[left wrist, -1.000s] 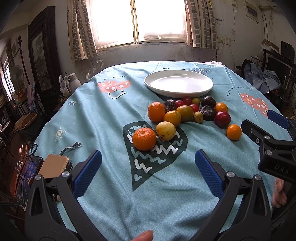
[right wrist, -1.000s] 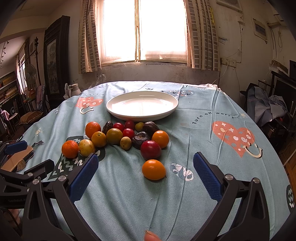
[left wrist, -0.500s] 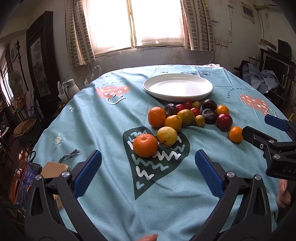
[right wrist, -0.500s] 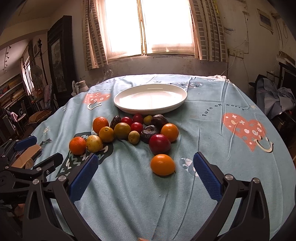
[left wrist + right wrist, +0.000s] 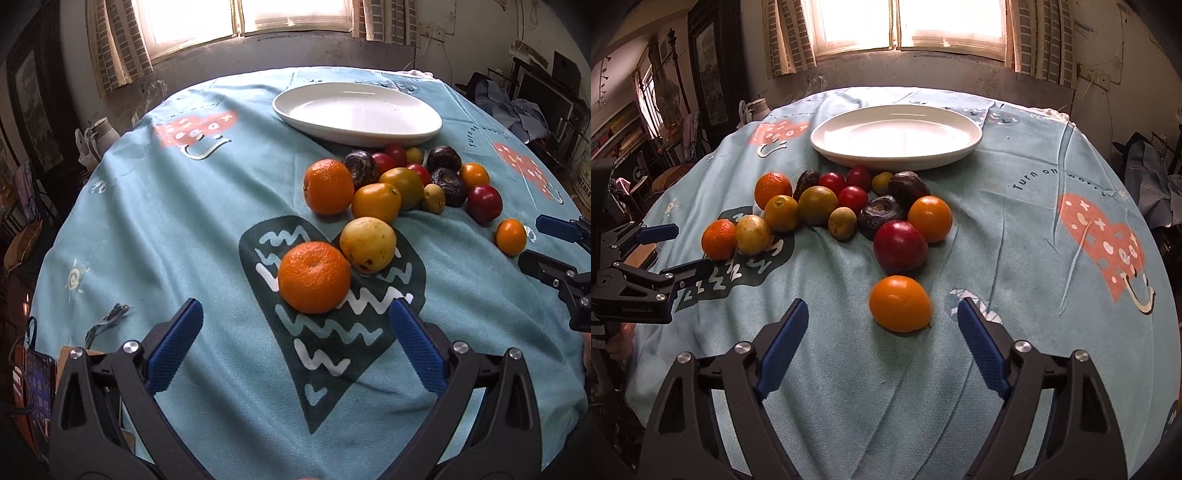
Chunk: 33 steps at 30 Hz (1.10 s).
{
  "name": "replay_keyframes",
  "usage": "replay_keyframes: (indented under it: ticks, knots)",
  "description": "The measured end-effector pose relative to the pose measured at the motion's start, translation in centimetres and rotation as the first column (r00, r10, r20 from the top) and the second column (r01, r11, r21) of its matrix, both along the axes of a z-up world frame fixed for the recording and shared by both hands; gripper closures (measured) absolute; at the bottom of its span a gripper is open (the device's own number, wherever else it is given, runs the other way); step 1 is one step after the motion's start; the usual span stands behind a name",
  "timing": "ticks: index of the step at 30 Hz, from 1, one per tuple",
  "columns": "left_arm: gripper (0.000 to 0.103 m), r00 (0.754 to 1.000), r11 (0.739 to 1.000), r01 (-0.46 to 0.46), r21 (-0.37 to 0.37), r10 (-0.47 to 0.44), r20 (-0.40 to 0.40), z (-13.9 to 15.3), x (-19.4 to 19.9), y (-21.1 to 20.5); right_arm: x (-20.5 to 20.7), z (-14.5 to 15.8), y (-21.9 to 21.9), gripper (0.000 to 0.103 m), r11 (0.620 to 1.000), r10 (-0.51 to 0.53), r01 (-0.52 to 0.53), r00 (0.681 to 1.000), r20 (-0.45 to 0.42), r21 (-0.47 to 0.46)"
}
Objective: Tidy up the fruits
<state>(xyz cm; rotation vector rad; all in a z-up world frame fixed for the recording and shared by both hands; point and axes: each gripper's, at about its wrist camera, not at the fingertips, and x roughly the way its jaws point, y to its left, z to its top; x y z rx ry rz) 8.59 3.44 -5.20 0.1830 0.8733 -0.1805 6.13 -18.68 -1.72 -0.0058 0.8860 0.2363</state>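
Observation:
A pile of fruit lies on the blue tablecloth in front of an empty white plate (image 5: 354,114) (image 5: 897,136). My left gripper (image 5: 295,312) is open, its blue pads just short of a mandarin (image 5: 314,277) that touches a yellow fruit (image 5: 367,243). My right gripper (image 5: 882,308) is closing its jaws; a lone orange fruit (image 5: 900,302) sits between the fingertips, and the pads are clear of it. Behind it lie a red plum (image 5: 900,249) and several oranges, tomatoes and dark fruits. Each gripper shows at the edge of the other's view.
A phone (image 5: 33,387) and a brown wallet lie at the table's near left edge, beside a loose cord (image 5: 107,321). A pale jug (image 5: 99,136) stands off the table's left. Chairs and clutter ring the round table.
Both grippers moved forward and down toward the fruit, so the mandarin and the lone orange fruit now sit at their tips. The right jaws have narrowed.

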Motion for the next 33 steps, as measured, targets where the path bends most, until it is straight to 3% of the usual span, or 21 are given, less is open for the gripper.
replay_keyframes:
  ticks: [6, 9, 17, 20, 22, 25, 28, 33]
  knots:
    - [0.002, 0.999, 0.999, 0.029, 0.024, -0.029, -0.012, -0.3, 2.5, -0.6, 0.7, -0.5, -0.3, 0.026, 1.000, -0.010, 0.010, 1.000, -0.011, -0.001]
    - [0.008, 0.998, 0.999, 0.050, 0.015, -0.049, -0.025, -0.6, 3.4, -0.9, 1.1, -0.9, -0.5, 0.031, 1.000, -0.012, 0.012, 1.000, -0.028, 0.009]
    - [0.040, 0.990, 0.989, 0.136, -0.054, -0.138, -0.042, -1.1, 3.0, -1.4, 1.9, -1.8, -0.9, 0.045, 0.999, -0.011, 0.015, 0.997, -0.082, 0.042]
    - [0.041, 0.990, 0.991, 0.131, -0.034, -0.133, -0.050, -1.4, 2.9, -1.6, 1.9, -1.9, -0.9, 0.046, 0.999, -0.011, 0.015, 0.996, -0.089, 0.044]
    - [0.044, 0.991, 0.991, 0.124, -0.045, -0.126, -0.053, -1.5, 2.9, -1.3, 2.0, -2.0, -1.0, 0.053, 0.999, -0.016, 0.020, 0.996, -0.092, 0.046]
    - [0.058, 0.994, 0.992, 0.093, -0.084, -0.097, -0.050, -1.3, 2.9, -0.3, 2.0, -1.9, -1.5, 0.062, 0.997, -0.028, 0.034, 0.996, -0.091, 0.068]
    - [0.059, 0.994, 0.985, 0.075, -0.153, -0.086, -0.064, -1.2, 3.0, 0.7, 2.0, -1.8, -2.0, 0.063, 0.995, -0.030, 0.038, 0.996, -0.086, 0.097]
    - [0.059, 0.997, 0.988, 0.061, -0.145, -0.068, -0.041, -0.3, 2.8, 0.9, 1.2, -0.2, -2.2, 0.063, 0.994, -0.035, 0.035, 0.999, -0.004, 0.107]
